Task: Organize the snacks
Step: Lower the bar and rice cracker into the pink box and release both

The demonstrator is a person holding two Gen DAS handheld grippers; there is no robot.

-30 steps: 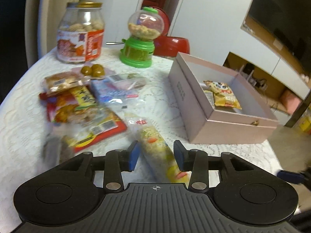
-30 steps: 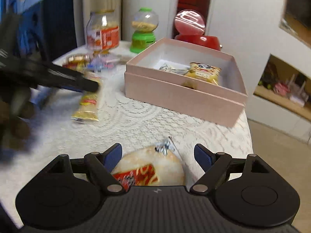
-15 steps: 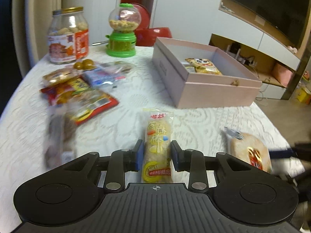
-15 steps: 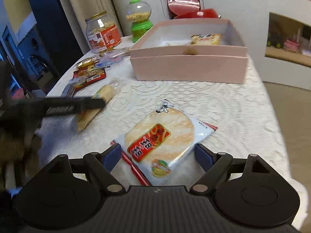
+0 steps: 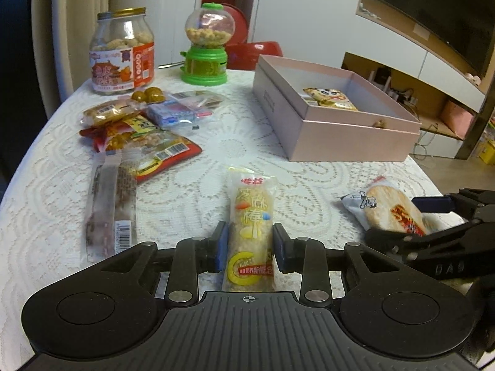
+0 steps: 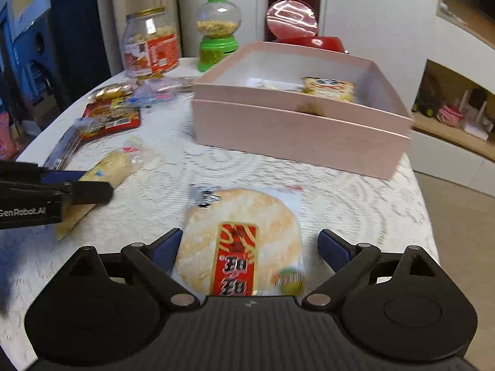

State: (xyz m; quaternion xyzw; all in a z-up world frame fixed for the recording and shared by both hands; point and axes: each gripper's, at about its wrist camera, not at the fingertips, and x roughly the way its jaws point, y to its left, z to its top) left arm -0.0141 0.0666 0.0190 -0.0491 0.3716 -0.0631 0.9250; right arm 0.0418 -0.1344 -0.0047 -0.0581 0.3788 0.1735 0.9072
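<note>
My left gripper (image 5: 250, 246) is shut on a long yellow snack bar (image 5: 251, 232) that lies on the lace tablecloth. My right gripper (image 6: 250, 249) is open around a round rice cracker pack (image 6: 241, 244), its pads a little apart from the pack's sides. The open pink box (image 5: 334, 136) stands beyond, with a yellow cartoon snack bag (image 5: 329, 99) inside; it also shows in the right wrist view (image 6: 297, 136). The cracker pack (image 5: 386, 208) and the right gripper show at right in the left wrist view.
A pile of snack packets (image 5: 139, 136) and a long clear-wrapped bar (image 5: 113, 207) lie at left. A glass jar (image 5: 122, 52) and a green candy dispenser (image 5: 205, 46) stand at the back. The table's right edge (image 6: 423, 204) is near the cracker.
My left gripper has closed onto the yellow snack bar. My right gripper has moved forward so that its open fingers now flank the rice cracker pack.
</note>
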